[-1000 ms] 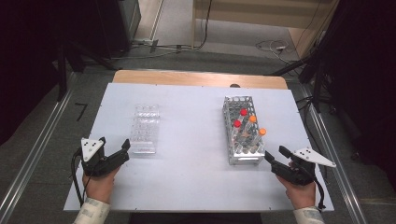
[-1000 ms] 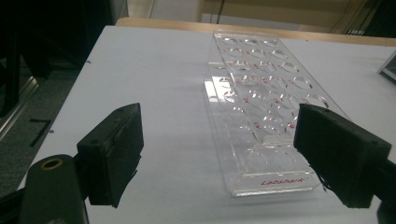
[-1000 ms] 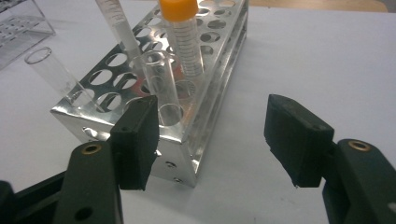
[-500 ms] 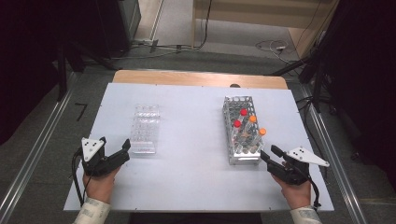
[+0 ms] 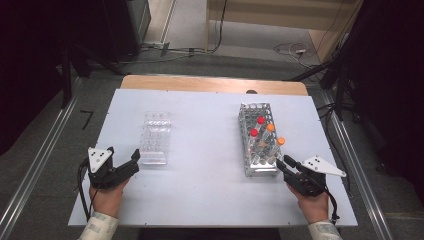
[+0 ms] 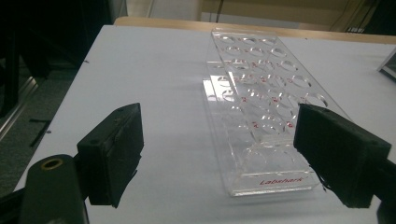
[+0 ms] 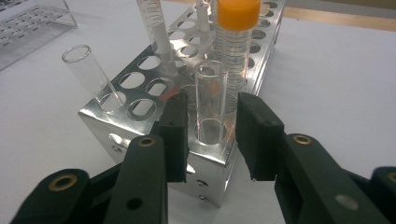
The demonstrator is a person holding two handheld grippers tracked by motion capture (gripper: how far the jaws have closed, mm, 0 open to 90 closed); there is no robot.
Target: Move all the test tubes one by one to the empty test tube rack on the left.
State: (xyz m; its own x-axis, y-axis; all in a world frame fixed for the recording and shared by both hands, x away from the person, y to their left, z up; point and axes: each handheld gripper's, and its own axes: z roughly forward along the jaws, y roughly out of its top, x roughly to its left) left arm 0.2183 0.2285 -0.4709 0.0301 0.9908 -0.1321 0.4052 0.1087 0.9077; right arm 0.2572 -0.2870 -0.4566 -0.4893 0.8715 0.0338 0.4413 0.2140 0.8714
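Observation:
A metal tube rack (image 5: pixel 261 171) stands at the right of the white table and holds tubes with red caps (image 5: pixel 260 120) and orange caps (image 5: pixel 281 141). My right gripper (image 5: pixel 284 162) is at its near corner. In the right gripper view the jaws (image 7: pixel 211 116) have just been closing. They stand on either side of an uncapped clear glass tube (image 7: pixel 211 93) in the corner hole, with a thin gap on each side. My left gripper (image 5: pixel 120 153) is open and holds nothing. Its jaws (image 6: pixel 219 140) straddle the near end of a clear plastic rack (image 6: pixel 261 93).
Behind the glass tube stands an orange-capped graduated tube (image 7: pixel 238 14). Another open glass tube (image 7: pixel 88 70) leans in the rack's (image 7: pixel 105 133) left corner. The clear rack (image 5: pixel 155 137) lies left of centre on the table (image 5: pixel 210 200). A wooden strip (image 5: pixel 210 84) borders the far edge.
The right gripper's jaws have narrowed a lot and edged up to the metal rack's near corner. The left gripper and both racks have not moved.

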